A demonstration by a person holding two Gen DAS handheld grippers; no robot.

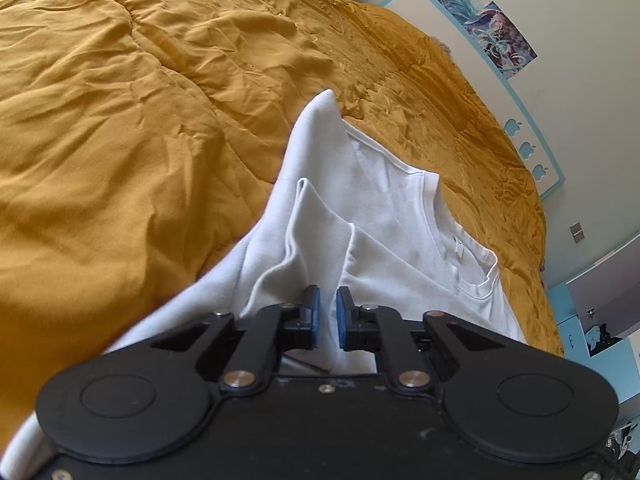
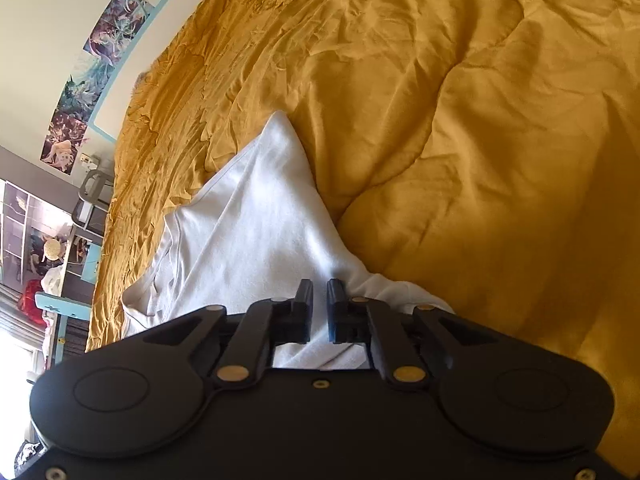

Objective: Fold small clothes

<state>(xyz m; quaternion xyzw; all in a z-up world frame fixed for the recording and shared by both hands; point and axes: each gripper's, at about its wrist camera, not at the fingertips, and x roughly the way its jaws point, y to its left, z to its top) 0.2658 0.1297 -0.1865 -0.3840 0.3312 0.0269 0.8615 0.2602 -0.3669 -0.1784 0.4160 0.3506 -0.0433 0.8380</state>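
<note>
Apparently left gripper [image 1: 328,300], right gripper [image 2: 319,292] each pinch white shirt [image 1: 384,216], jaws near-closed.

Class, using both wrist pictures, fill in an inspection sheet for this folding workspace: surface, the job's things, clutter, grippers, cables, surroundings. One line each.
Surface: a rumpled mustard quilt covers the bed.
Job's things: one white T-shirt, lifted at both pinched spots, neck opening showing in the left wrist view.
Clutter: nothing seen on the quilt besides the shirt.
Grippers: left gripper shut on a fold of the shirt; right gripper shut on shirt cloth too.
Cables: nothing seen.
Surroundings: pale wall with posters and light-blue trim; shelves crowded with items at the room's edge.
</note>
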